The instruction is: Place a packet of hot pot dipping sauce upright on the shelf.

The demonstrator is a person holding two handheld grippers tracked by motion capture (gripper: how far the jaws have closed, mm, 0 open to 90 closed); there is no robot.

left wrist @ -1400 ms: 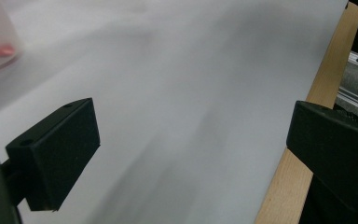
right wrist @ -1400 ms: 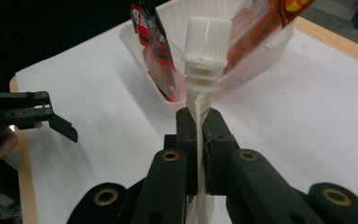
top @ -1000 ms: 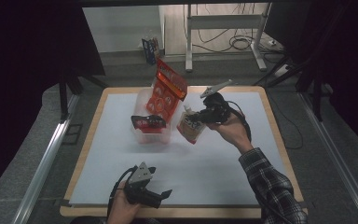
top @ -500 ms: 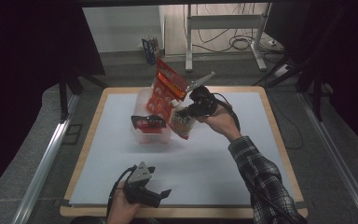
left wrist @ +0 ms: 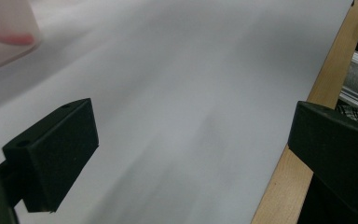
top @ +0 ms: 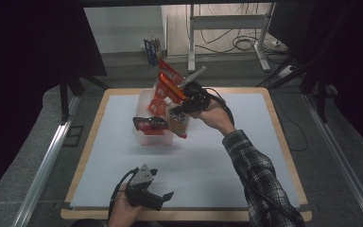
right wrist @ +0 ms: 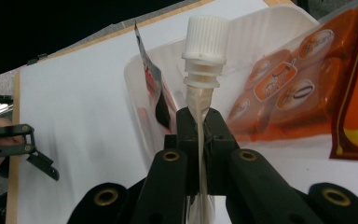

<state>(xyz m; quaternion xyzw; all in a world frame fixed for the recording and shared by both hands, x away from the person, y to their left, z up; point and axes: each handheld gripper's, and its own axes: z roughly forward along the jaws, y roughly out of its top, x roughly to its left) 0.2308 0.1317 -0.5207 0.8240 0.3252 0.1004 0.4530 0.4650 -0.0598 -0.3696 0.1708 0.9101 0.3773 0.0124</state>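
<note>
White-capped spout pouch (right wrist: 200, 93) sits pinched between the closed jaws of the right gripper (right wrist: 199, 126), centre frame, over a clear plastic bin (top: 151, 137) holding orange snack packets (right wrist: 284, 88). Left gripper (top: 146, 191), lower left, gapes empty above the table (top: 217, 161).

Spout pouch (right wrist: 200, 116) below its neck hidden between the right gripper (right wrist: 199, 135) jaws.

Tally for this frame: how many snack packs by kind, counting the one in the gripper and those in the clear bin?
Spouted pouch with white cap, clamped in the right gripper: 1
Orange snack bags standing in the clear bin: 2, as far as I can separate them
Dark red-and-black packet in the bin: 1
Total: 4 packs
</note>
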